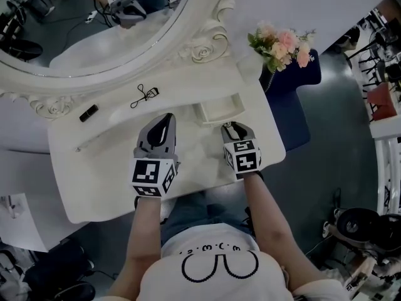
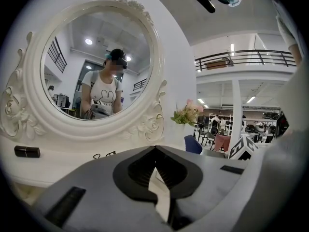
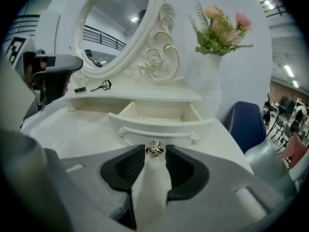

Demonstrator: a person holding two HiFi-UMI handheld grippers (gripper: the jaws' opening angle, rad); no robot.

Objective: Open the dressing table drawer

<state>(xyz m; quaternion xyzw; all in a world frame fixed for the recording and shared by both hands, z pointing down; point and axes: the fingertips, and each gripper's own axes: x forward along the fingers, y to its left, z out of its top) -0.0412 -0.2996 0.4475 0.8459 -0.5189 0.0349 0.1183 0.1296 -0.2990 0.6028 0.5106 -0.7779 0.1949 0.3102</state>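
The dressing table [image 1: 94,174] has its drawer [image 1: 220,110] pulled out near the tabletop's right edge. The left gripper [image 1: 165,119], over the tabletop's middle, is closed and empty. The right gripper [image 1: 236,128] has its jaws slightly parted either side of the drawer's knob [image 3: 154,149], not squeezing it.

Pink flowers [image 1: 283,44] stand apart from eyelash curler [image 1: 145,95] and black tube [image 1: 88,113].

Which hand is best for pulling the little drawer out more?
Right. The right gripper has the knob of the drawer between its jaw tips; the left gripper sits off to the side, shut, empty.
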